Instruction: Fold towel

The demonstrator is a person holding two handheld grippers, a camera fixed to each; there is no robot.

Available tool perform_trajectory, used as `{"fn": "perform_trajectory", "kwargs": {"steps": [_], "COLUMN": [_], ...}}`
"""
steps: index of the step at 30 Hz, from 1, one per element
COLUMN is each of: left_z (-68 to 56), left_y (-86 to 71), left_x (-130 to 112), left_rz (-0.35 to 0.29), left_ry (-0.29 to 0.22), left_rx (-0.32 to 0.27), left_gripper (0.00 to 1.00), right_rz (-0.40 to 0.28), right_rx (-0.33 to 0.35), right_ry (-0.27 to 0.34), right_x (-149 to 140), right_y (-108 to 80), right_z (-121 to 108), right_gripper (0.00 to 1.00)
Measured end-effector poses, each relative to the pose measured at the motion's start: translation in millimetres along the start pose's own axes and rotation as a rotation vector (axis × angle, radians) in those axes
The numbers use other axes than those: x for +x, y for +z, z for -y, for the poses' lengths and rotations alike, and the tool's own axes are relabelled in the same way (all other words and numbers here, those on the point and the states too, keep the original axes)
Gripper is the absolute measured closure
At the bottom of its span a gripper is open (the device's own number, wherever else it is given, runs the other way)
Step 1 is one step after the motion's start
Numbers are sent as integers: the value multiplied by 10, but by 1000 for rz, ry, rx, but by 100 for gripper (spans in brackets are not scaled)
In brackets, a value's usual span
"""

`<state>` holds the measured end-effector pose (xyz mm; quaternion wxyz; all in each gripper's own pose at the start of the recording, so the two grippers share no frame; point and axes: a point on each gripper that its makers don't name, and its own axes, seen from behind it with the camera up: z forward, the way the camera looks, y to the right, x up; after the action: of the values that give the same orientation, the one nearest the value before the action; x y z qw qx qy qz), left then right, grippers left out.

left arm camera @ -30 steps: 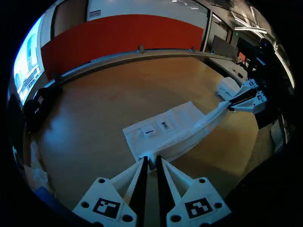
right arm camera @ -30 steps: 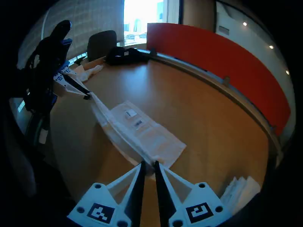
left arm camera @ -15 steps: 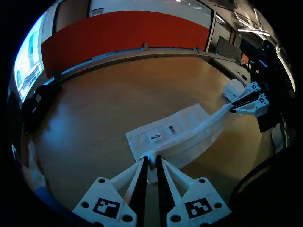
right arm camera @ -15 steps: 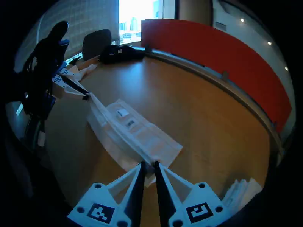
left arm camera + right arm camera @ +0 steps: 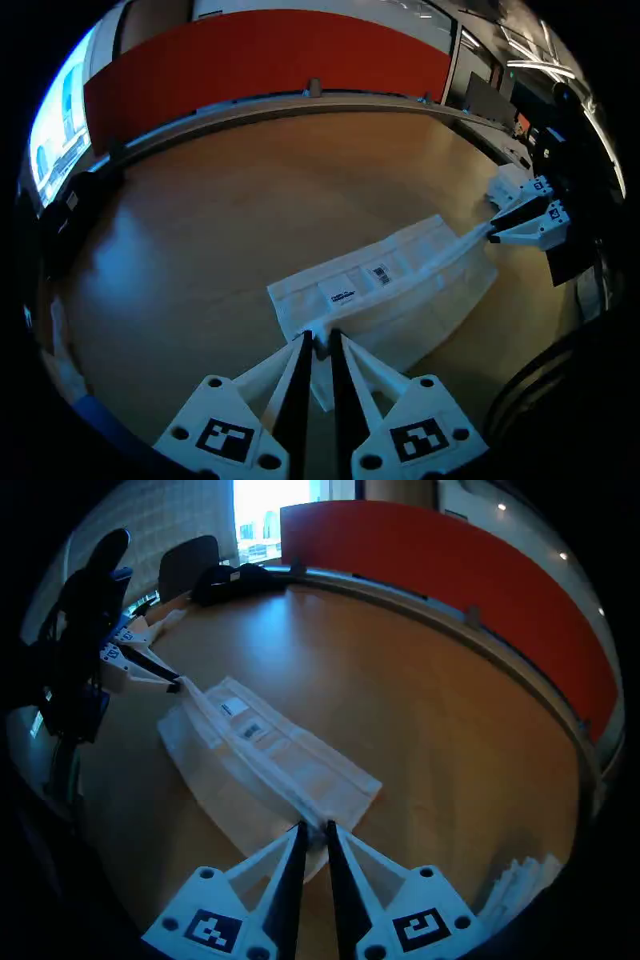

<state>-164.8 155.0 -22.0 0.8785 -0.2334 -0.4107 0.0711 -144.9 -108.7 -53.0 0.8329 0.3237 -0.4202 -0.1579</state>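
No text, brand or number can be read. The white towel [image 5: 416,276] bears two small labels. In the left gripper view, the print label [image 5: 342,294] carries dark lines too small to make out, and the barcode label [image 5: 381,274] carries bars with no legible digits. Each finger of the left gripper [image 5: 318,340] and the right gripper [image 5: 314,830] bears a black-and-white square marker [image 5: 225,440], a pattern without letters.

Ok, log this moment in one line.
left gripper: shut on towel | right gripper: shut on towel | towel: held edge taut, rest on table
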Motion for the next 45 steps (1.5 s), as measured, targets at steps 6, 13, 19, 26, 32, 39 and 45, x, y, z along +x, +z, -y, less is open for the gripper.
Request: {"fn": "perform_trajectory", "kwargs": {"steps": [6, 13, 19, 26, 32, 39, 45], "left_z": [58, 131, 197, 295, 375, 486, 512], "left_y": [151, 263, 330, 350, 315, 247, 189], "left_x": [-2, -45, -61, -39, -6, 54, 81], "left_rz": [4, 15, 19, 19, 9, -13, -25], "left_ry": [-2, 1, 14, 33, 28, 19, 11], "left_rx": [9, 29, 56, 93, 114, 150, 156], "left_gripper": [84, 80, 71, 48, 28, 12, 7], "right_rz": [11, 12, 13, 18, 7, -11, -31], "right_rx": [-4, -23, -55, -98, -144, -189, -190], "right_ry": [20, 24, 31, 26, 26, 39, 49], "right_x": [-27, -26, -33, -52, -28, 19, 63], "right_y": [138, 229, 298, 337, 320, 287, 243], "right_z": [-41, -87, -161, -266, -389, -504, -503], "right_gripper": [81, 72, 64, 40, 11, 0, 0]}}
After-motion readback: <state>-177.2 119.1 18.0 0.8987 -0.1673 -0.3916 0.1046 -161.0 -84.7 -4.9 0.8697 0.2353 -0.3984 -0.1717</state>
